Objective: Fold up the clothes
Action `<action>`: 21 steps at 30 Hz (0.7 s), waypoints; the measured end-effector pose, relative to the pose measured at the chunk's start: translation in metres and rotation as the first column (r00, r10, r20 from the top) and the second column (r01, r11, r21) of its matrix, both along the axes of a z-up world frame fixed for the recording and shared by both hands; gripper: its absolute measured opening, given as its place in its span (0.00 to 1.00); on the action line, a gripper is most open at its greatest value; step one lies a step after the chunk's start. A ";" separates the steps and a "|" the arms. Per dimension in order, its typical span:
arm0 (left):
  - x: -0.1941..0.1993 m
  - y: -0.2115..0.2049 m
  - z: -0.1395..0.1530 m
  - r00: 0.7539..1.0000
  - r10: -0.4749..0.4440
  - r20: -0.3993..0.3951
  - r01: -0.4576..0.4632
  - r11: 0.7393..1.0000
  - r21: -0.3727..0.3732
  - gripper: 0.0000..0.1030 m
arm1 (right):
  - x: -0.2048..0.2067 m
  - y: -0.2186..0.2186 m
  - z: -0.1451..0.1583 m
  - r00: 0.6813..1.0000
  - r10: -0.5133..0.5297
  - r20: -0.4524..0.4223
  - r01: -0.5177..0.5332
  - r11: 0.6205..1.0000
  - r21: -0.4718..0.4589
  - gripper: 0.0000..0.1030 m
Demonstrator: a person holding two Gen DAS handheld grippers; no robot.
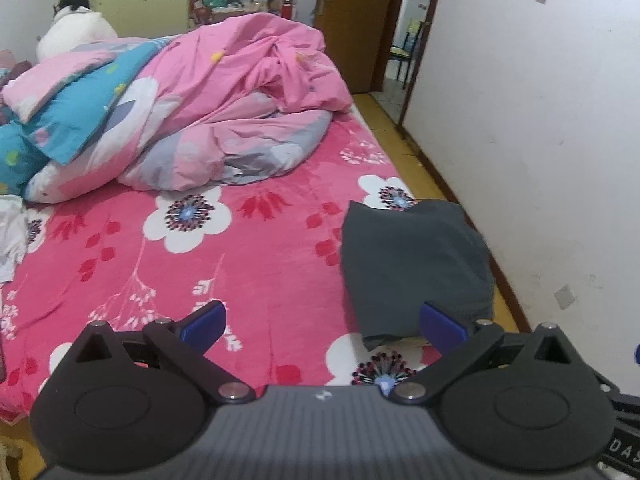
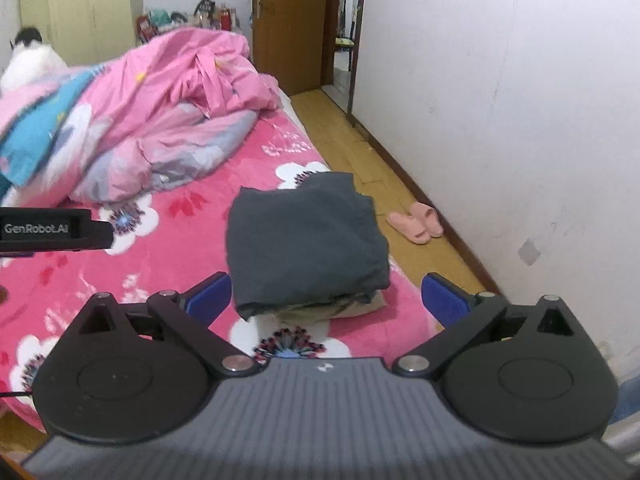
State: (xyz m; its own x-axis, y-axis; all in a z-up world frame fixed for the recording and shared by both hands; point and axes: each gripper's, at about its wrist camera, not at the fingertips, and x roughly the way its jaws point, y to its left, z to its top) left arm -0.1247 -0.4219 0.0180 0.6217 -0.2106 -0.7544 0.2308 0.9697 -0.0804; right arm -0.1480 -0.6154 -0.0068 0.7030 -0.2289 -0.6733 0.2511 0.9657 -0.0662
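A folded dark grey garment [image 1: 412, 264] lies near the right edge of the bed with the pink flowered sheet [image 1: 260, 264]. In the right wrist view the grey garment [image 2: 304, 240] rests on top of a folded olive-tan garment [image 2: 340, 308]. My left gripper [image 1: 324, 320] is open and empty, just in front of the grey garment's near edge. My right gripper [image 2: 326, 300] is open and empty, its blue pads on either side of the pile's near edge, apart from the cloth. The left gripper's body [image 2: 52, 230] shows at the left of the right wrist view.
A heaped pink and blue quilt [image 1: 192, 112] fills the far half of the bed. A white garment [image 1: 10, 232] lies at the bed's left edge. Pink slippers [image 2: 418, 222] lie on the wooden floor by the white wall [image 2: 520, 120]. A brown door [image 2: 288, 20] stands beyond.
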 end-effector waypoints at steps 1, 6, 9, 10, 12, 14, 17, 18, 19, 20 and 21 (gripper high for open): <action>0.000 0.001 -0.001 1.000 0.008 -0.001 -0.008 1.000 0.005 1.00 | 0.001 0.001 0.000 1.000 0.010 -0.008 -0.010 1.000 -0.014 0.99; -0.003 0.004 -0.004 0.999 0.037 -0.001 -0.037 0.999 0.029 1.00 | 0.005 0.002 -0.007 0.997 0.001 -0.074 0.000 1.000 0.016 0.99; -0.005 0.002 -0.005 1.000 0.029 0.003 -0.029 0.999 0.043 1.00 | 0.004 0.002 -0.009 0.997 -0.010 -0.082 0.014 0.999 0.047 0.99; -0.006 0.001 -0.006 1.000 0.026 0.005 -0.027 0.999 0.047 1.00 | 0.004 0.002 -0.009 0.997 -0.009 -0.081 0.013 0.999 0.043 0.99; -0.007 0.000 -0.006 1.000 0.021 0.008 -0.022 0.998 0.057 1.00 | 0.005 0.004 -0.010 0.997 -0.007 -0.081 0.010 0.999 0.035 0.99; -0.007 0.000 -0.007 1.000 0.019 0.008 -0.019 0.998 0.063 1.00 | 0.006 0.006 -0.010 0.996 -0.004 -0.084 0.006 1.000 0.028 0.99; -0.006 0.000 -0.007 1.000 0.017 0.007 -0.017 0.998 0.065 1.00 | 0.007 0.008 -0.012 0.996 0.001 -0.090 0.001 1.000 0.022 0.99; -0.006 0.000 -0.007 1.000 0.016 0.007 -0.016 0.998 0.067 1.00 | 0.007 0.008 -0.013 0.996 0.002 -0.091 0.000 1.000 0.021 0.99; -0.006 0.000 -0.007 1.000 0.015 0.007 -0.015 0.998 0.068 1.00 | 0.008 0.009 -0.013 0.996 0.002 -0.092 -0.001 1.000 0.021 0.99; -0.006 0.000 -0.007 1.000 0.015 0.007 -0.016 0.997 0.070 1.00 | 0.008 0.009 -0.013 0.996 0.003 -0.092 -0.001 1.000 0.020 0.99; -0.005 0.000 -0.008 1.000 0.015 0.006 -0.016 0.997 0.070 1.00 | 0.008 0.009 -0.013 0.996 0.003 -0.093 -0.001 1.000 0.020 0.99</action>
